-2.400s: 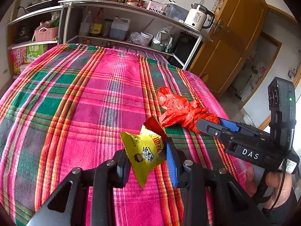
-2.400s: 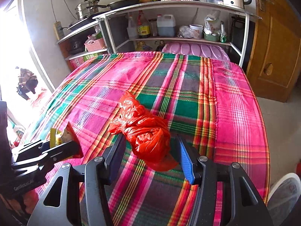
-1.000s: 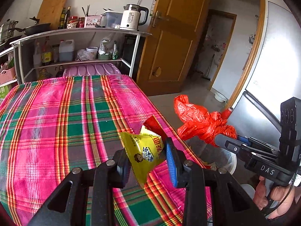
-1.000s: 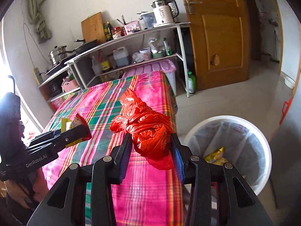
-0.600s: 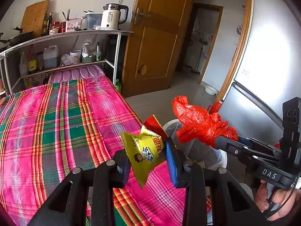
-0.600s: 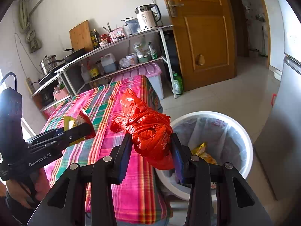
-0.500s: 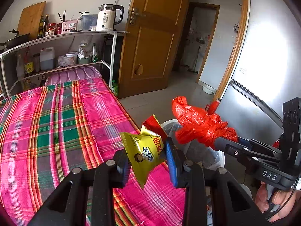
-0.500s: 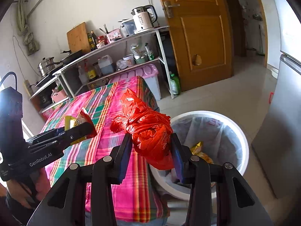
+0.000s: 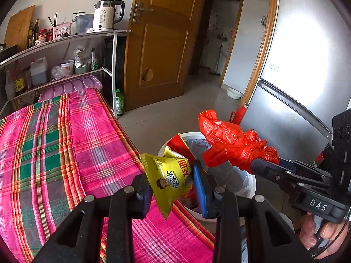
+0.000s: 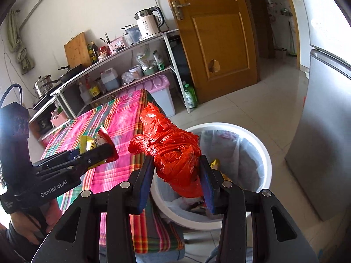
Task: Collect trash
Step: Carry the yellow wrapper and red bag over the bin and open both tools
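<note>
My left gripper (image 9: 173, 186) is shut on a yellow snack wrapper (image 9: 169, 175) and holds it in the air at the table's right edge, beside the bin. My right gripper (image 10: 177, 175) is shut on a knotted red plastic bag (image 10: 173, 149) and holds it above the near rim of a white trash bin (image 10: 261, 153) lined with a clear bag. The bin holds some wrappers. In the left wrist view the red bag (image 9: 232, 144) hangs over the bin (image 9: 248, 188). In the right wrist view the left gripper (image 10: 103, 151) with its wrapper (image 10: 90, 143) is to the left.
The table with a pink and green plaid cloth (image 9: 54, 144) lies to the left. A metal shelf with a kettle (image 9: 105, 15), bottles and pots stands behind it. A wooden door (image 10: 219, 37) and a silver fridge (image 10: 324, 131) flank the tiled floor.
Both grippers have swung right, away from the table and toward the bin, each still holding its item. The bin now sits directly under the red bag.
</note>
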Tool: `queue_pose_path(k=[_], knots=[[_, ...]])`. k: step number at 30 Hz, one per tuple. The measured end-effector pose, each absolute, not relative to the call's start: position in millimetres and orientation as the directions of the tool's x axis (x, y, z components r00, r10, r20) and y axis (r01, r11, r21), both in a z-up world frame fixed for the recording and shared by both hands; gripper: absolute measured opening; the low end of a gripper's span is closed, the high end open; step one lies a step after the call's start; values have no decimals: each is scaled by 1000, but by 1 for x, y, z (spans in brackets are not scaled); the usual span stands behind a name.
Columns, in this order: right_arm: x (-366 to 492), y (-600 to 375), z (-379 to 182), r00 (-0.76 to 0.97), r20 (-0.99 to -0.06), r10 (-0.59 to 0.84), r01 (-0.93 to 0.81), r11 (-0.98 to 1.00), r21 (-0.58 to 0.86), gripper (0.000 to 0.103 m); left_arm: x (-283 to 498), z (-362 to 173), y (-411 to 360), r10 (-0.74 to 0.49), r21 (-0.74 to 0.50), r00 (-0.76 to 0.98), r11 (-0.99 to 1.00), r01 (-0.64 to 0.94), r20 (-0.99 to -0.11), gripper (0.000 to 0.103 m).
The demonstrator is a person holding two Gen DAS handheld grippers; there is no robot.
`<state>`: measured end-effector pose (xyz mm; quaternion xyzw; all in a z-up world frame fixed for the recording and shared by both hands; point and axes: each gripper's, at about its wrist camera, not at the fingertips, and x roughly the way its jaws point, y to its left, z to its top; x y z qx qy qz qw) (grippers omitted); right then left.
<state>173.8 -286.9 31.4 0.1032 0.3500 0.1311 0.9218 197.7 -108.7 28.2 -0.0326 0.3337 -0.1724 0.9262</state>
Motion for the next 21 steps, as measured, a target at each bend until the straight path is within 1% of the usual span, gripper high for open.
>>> queue_pose_path(k=[9, 21], knots=[[181, -309, 18, 715, -637, 290, -119, 947, 297, 42, 210, 15, -131, -358, -171, 690, 930, 326, -629, 35], [197, -328, -10, 667, -689, 284, -72, 945, 319, 44, 239, -11, -162, -374, -185, 622, 919, 349, -688, 36]])
